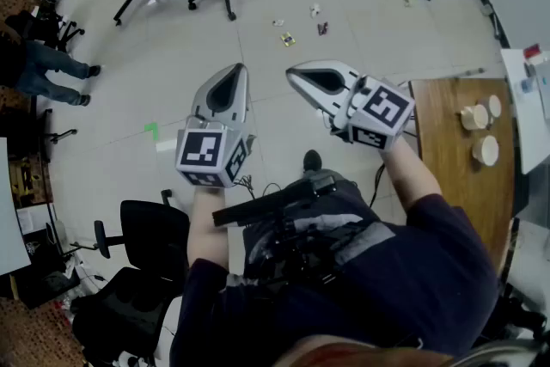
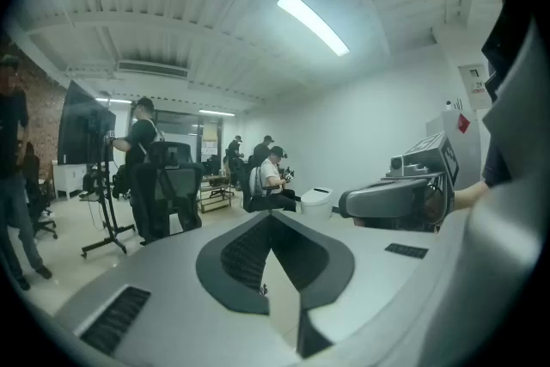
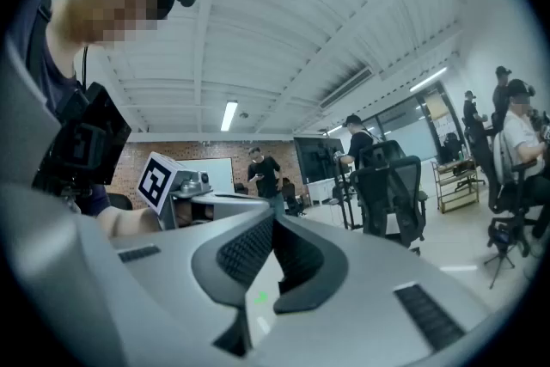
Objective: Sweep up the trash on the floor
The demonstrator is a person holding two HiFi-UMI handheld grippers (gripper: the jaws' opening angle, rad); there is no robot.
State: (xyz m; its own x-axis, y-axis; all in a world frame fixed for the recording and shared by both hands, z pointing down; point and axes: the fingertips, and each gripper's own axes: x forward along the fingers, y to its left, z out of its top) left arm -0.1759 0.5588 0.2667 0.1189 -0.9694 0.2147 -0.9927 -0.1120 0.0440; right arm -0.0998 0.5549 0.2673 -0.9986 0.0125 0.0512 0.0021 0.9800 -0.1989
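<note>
Trash (image 1: 288,38) lies scattered on floor (image 1: 155,47) | we hold left tongs (image 1: 241,70) and right tongs (image 1: 293,74) closed, empty, short of it.

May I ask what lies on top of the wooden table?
Three pale round objects sit on the wooden table; its near corner is covered by the person's arm.

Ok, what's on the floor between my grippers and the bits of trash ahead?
Bare floor only, as the head view shows: nothing lies between the left gripper, the right gripper and the scattered trash.
</note>
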